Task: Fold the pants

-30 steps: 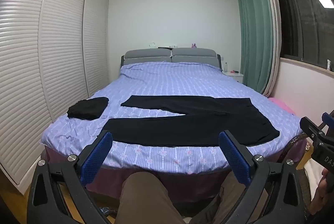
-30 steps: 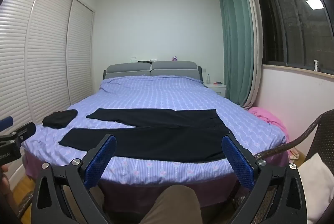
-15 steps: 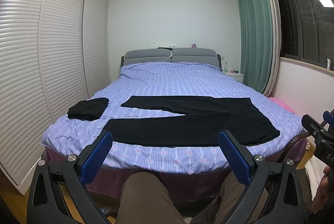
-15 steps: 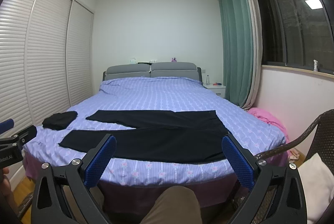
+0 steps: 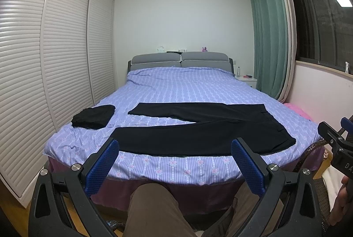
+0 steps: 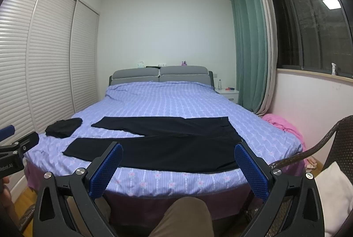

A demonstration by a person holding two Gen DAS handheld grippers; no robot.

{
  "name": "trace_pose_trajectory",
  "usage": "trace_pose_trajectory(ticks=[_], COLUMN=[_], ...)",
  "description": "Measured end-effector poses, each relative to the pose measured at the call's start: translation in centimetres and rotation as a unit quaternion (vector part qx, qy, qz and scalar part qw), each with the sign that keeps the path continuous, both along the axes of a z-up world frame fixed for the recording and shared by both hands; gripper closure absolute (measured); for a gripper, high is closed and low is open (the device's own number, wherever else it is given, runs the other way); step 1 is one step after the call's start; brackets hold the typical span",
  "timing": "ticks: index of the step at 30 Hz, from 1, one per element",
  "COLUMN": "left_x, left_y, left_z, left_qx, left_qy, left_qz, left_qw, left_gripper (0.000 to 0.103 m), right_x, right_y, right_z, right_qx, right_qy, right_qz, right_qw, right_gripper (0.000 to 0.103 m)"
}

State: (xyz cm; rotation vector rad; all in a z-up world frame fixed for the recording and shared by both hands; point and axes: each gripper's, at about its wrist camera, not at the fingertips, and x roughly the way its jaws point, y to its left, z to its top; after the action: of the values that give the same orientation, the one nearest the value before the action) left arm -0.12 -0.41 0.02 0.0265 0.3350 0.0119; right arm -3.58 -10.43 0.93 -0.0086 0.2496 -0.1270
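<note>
Bed (image 5: 189, 91): pants (image 5: 198, 133) flat, limp, light; pinch hems w/ left gripper (image 5: 175, 162) & right gripper (image 6: 179, 165), both jaws wide, empty.

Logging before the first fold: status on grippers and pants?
Left gripper open, right gripper open, both short of the bed. Pants flat, unfolded, legs apart. Dark bundle beside the leg ends, not touching.
</note>
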Motion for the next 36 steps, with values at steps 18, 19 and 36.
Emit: trace_pose_trajectory(ticks=[18,19,36], left_x=[-0.27,-0.27,-0.19], left_y=[-0.31,-0.31,-0.42], left_z=[0.15,0.17,-0.02], left_qx=[0.005,0.005,0.007], left_qy=[-0.004,-0.003,-0.002], left_qz=[-0.003,-0.003,-0.004], left_qw=[1.0,1.0,1.0], left_gripper=[0.0,0.0,0.0], right_x=[0.02,0.01,0.04], right_y=[-0.17,-0.14,-0.32], right_z=[-0.02,-0.02,-0.05], right_qx=[0.003,0.003,0.004], right_qy=[0.0,-0.001,0.001], right_qz=[0.001,0.001,0.001], right_qw=[1.0,1.0,1.0], right_gripper=[0.0,0.0,0.0])
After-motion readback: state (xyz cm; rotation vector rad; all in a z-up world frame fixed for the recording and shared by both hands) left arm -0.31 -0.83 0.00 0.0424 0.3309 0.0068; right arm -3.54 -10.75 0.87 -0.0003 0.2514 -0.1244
